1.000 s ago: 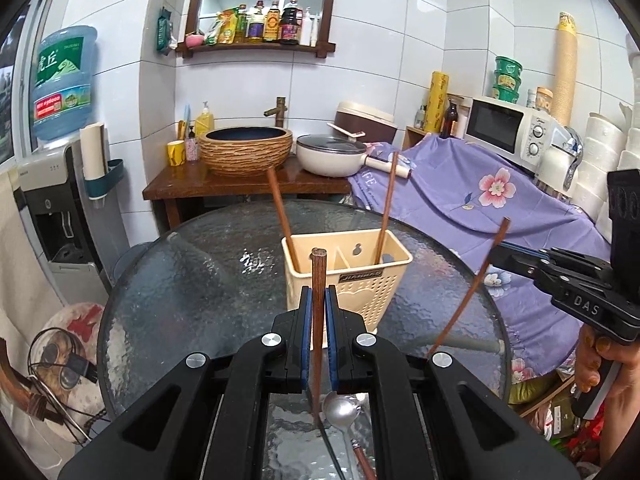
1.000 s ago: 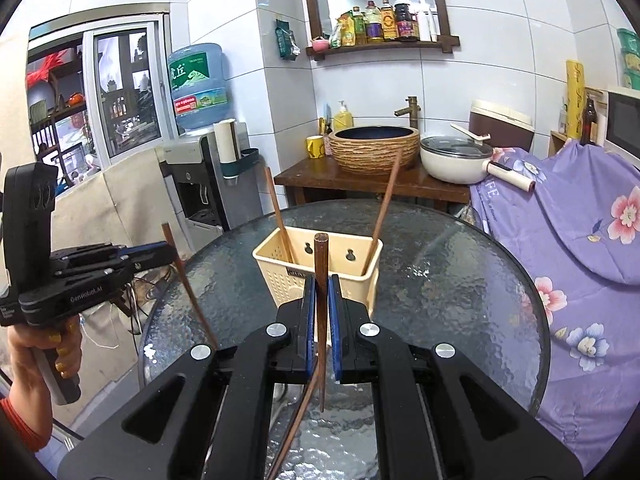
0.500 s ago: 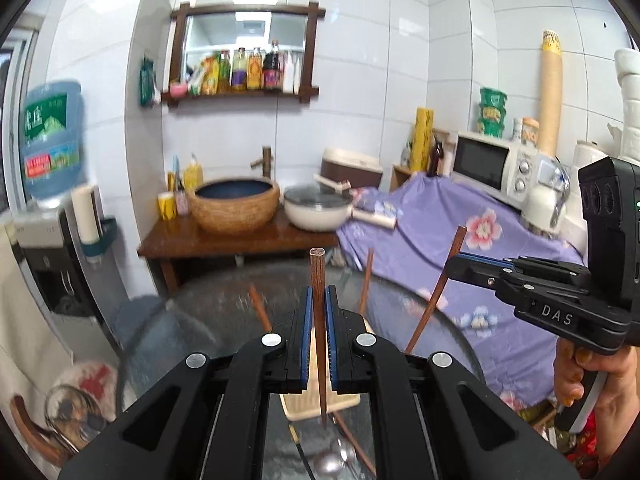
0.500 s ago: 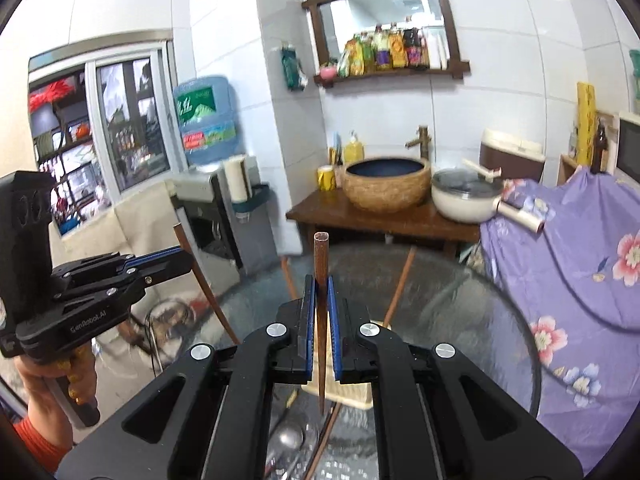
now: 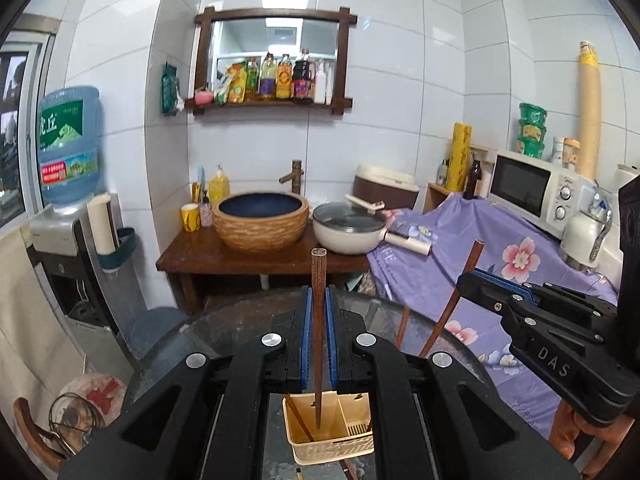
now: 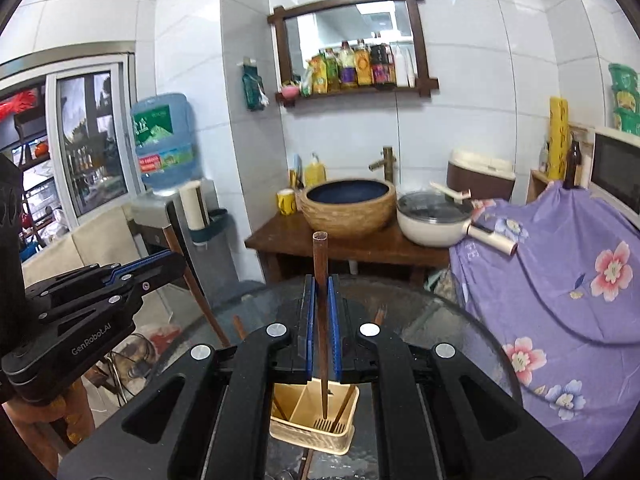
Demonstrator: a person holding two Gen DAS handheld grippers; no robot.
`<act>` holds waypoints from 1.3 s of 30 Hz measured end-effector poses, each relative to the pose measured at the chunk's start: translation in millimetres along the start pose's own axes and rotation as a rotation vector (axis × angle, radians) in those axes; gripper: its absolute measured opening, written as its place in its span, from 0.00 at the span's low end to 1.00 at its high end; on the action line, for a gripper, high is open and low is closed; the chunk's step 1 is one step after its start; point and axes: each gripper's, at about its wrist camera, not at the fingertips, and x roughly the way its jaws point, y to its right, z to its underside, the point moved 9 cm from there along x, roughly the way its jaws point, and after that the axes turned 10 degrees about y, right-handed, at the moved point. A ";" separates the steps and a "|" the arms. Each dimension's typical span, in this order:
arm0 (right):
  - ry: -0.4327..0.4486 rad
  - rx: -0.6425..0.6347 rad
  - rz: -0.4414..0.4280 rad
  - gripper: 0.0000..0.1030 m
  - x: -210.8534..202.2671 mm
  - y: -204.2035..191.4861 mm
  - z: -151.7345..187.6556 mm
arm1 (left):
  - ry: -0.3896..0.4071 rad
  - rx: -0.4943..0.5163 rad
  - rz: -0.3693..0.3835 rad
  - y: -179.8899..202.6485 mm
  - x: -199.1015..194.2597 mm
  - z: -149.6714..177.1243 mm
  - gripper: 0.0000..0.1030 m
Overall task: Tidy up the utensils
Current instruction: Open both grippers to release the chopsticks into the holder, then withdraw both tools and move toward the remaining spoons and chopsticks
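Observation:
My left gripper (image 5: 318, 332) is shut on a brown chopstick (image 5: 318, 280), held upright, its lower tip hanging over the left compartment of the cream utensil basket (image 5: 332, 446). My right gripper (image 6: 321, 320) is shut on another brown chopstick (image 6: 321, 264), upright, its tip over the right compartment of the same basket (image 6: 312, 436). Each gripper shows in the other's view: the right one (image 5: 476, 284) at right, the left one (image 6: 176, 262) at left. Two chopsticks stand in the basket (image 6: 346, 402).
The basket stands on a round glass table (image 6: 460, 332). Behind it are a wooden stand (image 5: 200, 256) with a woven basin (image 5: 260, 220) and a pan (image 5: 348, 232). A purple floral cloth (image 5: 448, 264) covers the right side, with a microwave (image 5: 528, 192). A water dispenser (image 5: 68, 216) is left.
Both grippers have risen well above the table with their chopsticks and now hang over the basket, which has dropped from mid-view to the bottom between the fingers.

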 end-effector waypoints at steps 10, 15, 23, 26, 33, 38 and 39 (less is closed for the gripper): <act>-0.134 0.040 0.013 0.07 41.0 12.6 75.5 | -0.137 -0.028 -0.024 -16.5 40.8 74.5 0.06; -0.162 0.057 0.019 0.07 51.0 17.3 92.8 | -0.175 -0.034 -0.031 -22.4 49.6 95.2 0.06; -0.148 0.053 0.038 0.07 53.5 23.2 94.1 | -0.191 -0.026 -0.028 -21.4 53.7 107.8 0.06; -0.142 0.049 0.042 0.07 52.2 25.6 96.1 | -0.186 -0.017 -0.014 -18.1 50.4 106.2 0.07; -0.094 0.014 0.044 0.44 38.2 25.8 94.2 | -0.117 -0.022 0.000 -15.1 28.6 99.4 0.47; -0.051 0.020 0.043 0.45 20.0 29.3 92.8 | -0.067 -0.031 0.002 -16.3 7.2 99.8 0.70; -0.048 0.019 0.044 0.47 14.9 29.8 95.3 | -0.059 -0.042 0.000 -18.6 1.6 102.7 0.71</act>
